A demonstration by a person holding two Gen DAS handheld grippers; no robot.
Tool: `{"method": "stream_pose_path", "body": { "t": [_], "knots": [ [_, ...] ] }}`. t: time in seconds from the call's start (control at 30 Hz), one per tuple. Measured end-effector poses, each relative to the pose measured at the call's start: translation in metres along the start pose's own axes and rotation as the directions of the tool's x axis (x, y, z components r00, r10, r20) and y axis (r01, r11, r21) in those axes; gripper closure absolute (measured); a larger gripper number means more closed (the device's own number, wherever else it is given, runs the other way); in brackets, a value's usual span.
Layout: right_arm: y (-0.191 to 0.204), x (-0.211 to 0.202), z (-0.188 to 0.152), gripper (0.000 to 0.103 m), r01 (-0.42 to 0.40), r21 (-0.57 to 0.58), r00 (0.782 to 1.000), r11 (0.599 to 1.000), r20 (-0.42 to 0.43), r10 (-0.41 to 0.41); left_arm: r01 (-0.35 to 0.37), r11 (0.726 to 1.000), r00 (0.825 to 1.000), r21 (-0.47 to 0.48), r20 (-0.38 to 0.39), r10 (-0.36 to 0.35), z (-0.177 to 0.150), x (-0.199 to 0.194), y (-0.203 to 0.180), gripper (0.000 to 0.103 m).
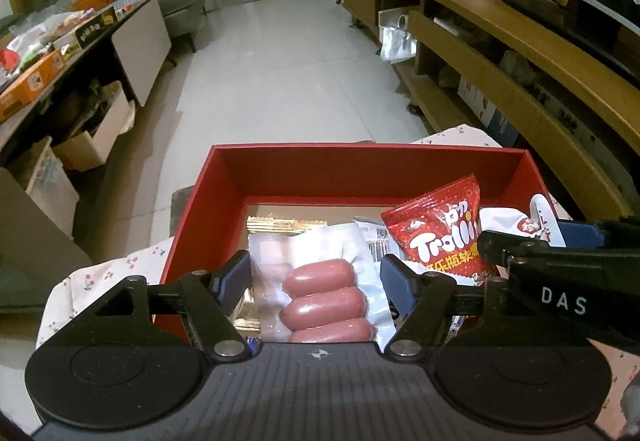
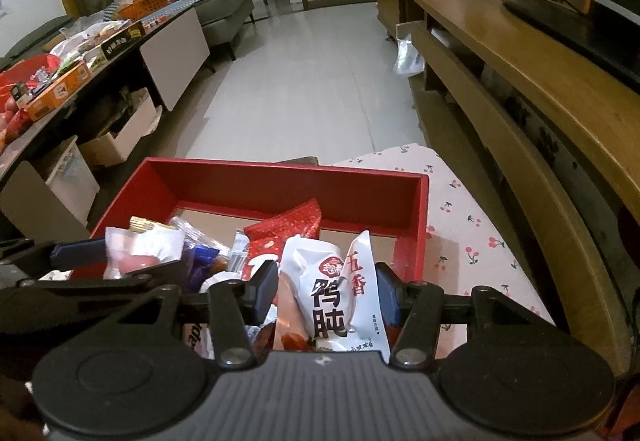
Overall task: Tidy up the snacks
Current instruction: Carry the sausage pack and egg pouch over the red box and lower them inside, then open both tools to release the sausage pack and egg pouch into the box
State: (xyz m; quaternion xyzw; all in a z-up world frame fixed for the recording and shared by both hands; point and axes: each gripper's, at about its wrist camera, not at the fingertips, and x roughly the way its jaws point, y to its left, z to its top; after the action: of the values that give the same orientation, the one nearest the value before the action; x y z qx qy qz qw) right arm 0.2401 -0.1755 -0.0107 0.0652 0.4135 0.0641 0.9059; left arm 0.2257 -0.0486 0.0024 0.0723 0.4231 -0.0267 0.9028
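Note:
A red box (image 1: 360, 165) (image 2: 280, 177) sits on a cherry-print cloth and holds several snack packs. My left gripper (image 1: 316, 277) is over its near left part, shut on a clear vacuum pack of pink sausages (image 1: 324, 297). A red Trolli gummy bag (image 1: 440, 233) lies to its right. My right gripper (image 2: 326, 289) is over the box's near right part, shut on a white pack with black Chinese print (image 2: 332, 293). The sausage pack (image 2: 136, 253) and the red bag (image 2: 288, 229) also show in the right wrist view.
A gold-wrapped snack (image 1: 280, 225) lies under the sausages. The cherry-print cloth (image 2: 472, 225) extends right of the box. A wooden TV cabinet (image 2: 520, 73) runs along the right. A cluttered low table (image 1: 60, 53) stands at the left. A tiled floor (image 1: 288, 61) lies ahead.

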Motion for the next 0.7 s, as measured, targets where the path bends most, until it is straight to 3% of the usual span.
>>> {"method": "stream_pose_path", "body": {
  "t": [0.2, 0.43, 0.7],
  "knots": [
    [0.001, 0.002, -0.001, 0.038, 0.021, -0.011, 1.000, 1.000, -0.010, -0.021, 0.015, 1.000, 1.000, 0.000, -0.002, -0.015, -0.001, -0.004, 0.000, 0.026],
    [0.002, -0.001, -0.004, 0.029, 0.031, -0.019, 1.000, 0.999, -0.004, -0.031, 0.016, 1.000, 1.000, -0.018, -0.009, -0.016, -0.002, -0.007, 0.003, 0.025],
    [0.002, -0.015, -0.001, 0.026, 0.032, -0.017, 0.999, 0.999, 0.043, -0.031, 0.009, 0.999, 0.999, -0.030, 0.039, -0.008, -0.001, -0.025, 0.005, 0.019]
  ]
}}
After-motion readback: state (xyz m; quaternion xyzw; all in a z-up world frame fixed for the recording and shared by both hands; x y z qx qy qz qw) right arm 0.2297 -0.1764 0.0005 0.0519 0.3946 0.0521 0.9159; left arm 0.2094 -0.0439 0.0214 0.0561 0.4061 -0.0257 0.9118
